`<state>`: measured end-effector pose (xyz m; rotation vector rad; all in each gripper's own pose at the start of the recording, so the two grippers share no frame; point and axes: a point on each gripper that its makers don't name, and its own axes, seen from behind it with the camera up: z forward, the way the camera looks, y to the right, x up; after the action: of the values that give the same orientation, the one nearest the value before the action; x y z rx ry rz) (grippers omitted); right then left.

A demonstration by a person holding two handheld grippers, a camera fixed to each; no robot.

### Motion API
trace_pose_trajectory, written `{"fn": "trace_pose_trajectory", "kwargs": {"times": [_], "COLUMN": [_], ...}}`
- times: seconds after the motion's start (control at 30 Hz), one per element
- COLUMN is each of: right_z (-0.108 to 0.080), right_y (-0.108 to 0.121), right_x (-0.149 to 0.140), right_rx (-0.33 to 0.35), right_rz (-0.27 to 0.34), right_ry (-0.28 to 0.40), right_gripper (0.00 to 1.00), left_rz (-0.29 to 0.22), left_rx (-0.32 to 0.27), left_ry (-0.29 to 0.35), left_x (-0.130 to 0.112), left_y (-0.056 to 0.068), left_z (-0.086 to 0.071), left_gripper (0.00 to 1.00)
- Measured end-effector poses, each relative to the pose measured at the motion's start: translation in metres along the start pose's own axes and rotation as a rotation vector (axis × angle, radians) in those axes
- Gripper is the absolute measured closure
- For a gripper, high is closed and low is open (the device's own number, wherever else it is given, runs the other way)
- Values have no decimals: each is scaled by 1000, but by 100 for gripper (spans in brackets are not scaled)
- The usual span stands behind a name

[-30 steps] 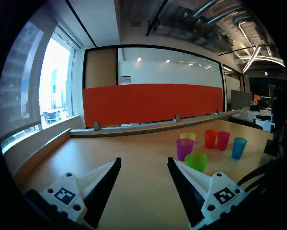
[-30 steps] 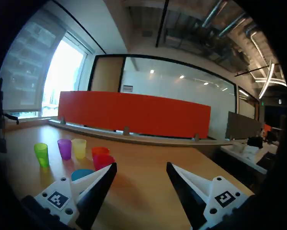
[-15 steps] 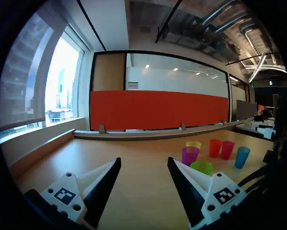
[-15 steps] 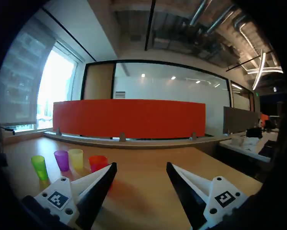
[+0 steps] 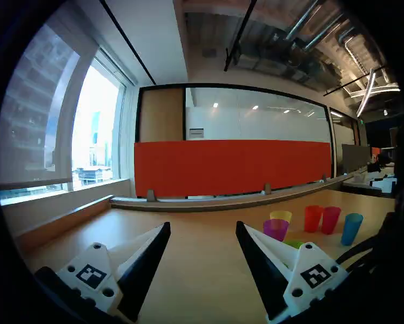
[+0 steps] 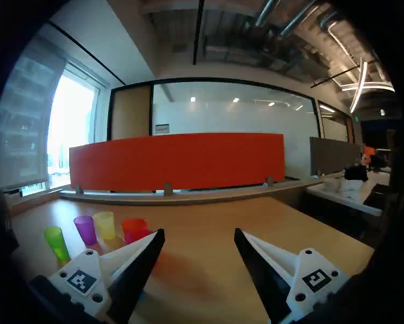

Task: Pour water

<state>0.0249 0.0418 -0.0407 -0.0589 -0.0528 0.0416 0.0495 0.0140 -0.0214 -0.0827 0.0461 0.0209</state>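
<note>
Six plastic cups (image 5: 276, 229) stand clustered on a wooden table (image 5: 202, 281), short of its far edge, where an orange screen (image 5: 231, 167) runs. In the left gripper view, the left gripper (image 5: 202, 240) hovers over the table, fingers spread wide with bare wood between them. To its right stand the purple cup (image 5: 276, 230), yellow cup (image 5: 281, 216), red cup (image 5: 312, 218), pink cup (image 5: 331, 220) and blue cup (image 5: 352, 228). The green cup (image 5: 293, 243) is half hidden behind the right finger. In the right gripper view, the right gripper (image 6: 199, 240) is likewise wide apart. The cups are at its left: green, purple, yellow and red, with pink tucked behind the left finger. A window (image 5: 94, 146) lies beyond the table's left edge.
</note>
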Motion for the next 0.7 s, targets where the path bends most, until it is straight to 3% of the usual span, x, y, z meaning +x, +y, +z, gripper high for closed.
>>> {"fn": "trace_pose_trajectory", "kwargs": {"times": [0.3, 0.7], "right_z": [1, -2], "right_y": [1, -13], "right_x": [4, 16], "right_rx": [-30, -31], "right_rz": [-10, -48], "right_ry": [-31, -37], "right_gripper": [1, 1], "left_rz": [16, -4], "left_rx": [79, 105], "left_ry": [8, 8], "left_x": [-8, -26], "left_y": [-10, -16], "left_z": [8, 11], "left_gripper": [11, 11]}}
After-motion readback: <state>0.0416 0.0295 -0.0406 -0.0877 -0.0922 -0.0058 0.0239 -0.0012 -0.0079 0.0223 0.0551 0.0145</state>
